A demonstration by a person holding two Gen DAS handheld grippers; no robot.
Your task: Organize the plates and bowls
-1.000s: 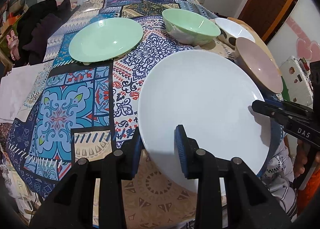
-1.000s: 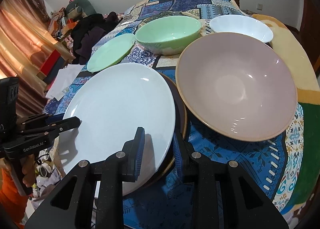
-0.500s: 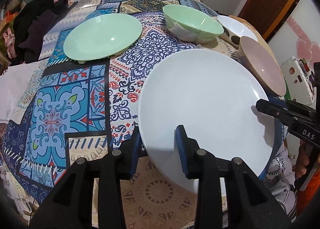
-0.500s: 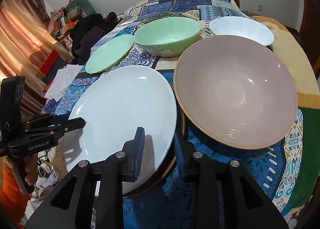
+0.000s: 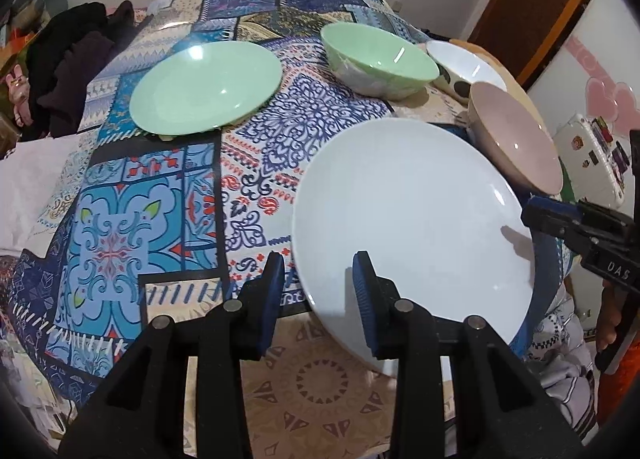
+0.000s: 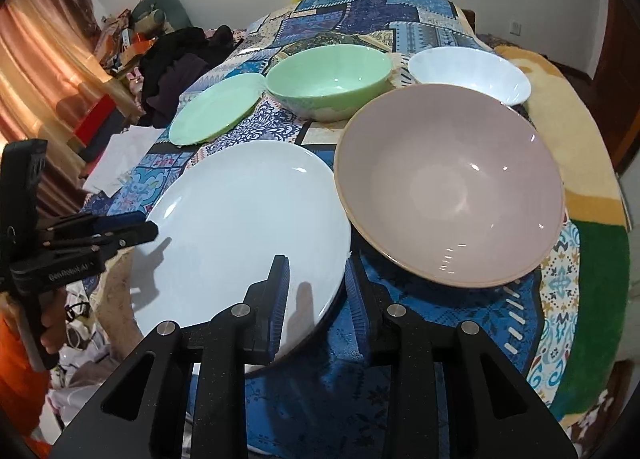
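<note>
L gripper [image 5: 318,271] straddles the 8 o'clock rim of the large round white ceramic plate [image 5: 408,219]. One finger is over the face and one is outside the edge. We can't tell whether its pads actually pinch.

The plate sits at the near centre of the patterned blue patchwork tablecloth [image 5: 120,219], tilted, w/ its near part overhanging the table edge. A dark rim [image 5: 546,279] shows under its 4 o'clock side. We judge that's another plate, but it's mostly hidden.

R gripper [image 6: 316,275] straddles the rim on the opposite side. Same doubt there: we can't say if it's clamped or slack.

We judge the step is shifting this plate two-handed. To do it well we keep both sides level w/ each other, move them together, and don't ease either side until the plate is fully backed by something flat.

Room, L to R:
- At 11 o'clock the flat mint-green plate [image 5: 208,87] lies well apart, w/ bare cloth between. That's our free lane.
- At 12 to 1 the mint-green bowl [image 5: 380,59] and the white bowl [image 5: 464,59] stand further back.
- At 2 o'clock the wide dusty-pink bowl [image 5: 516,139] is just beside the white rim. We avoid swinging that way.
</note>
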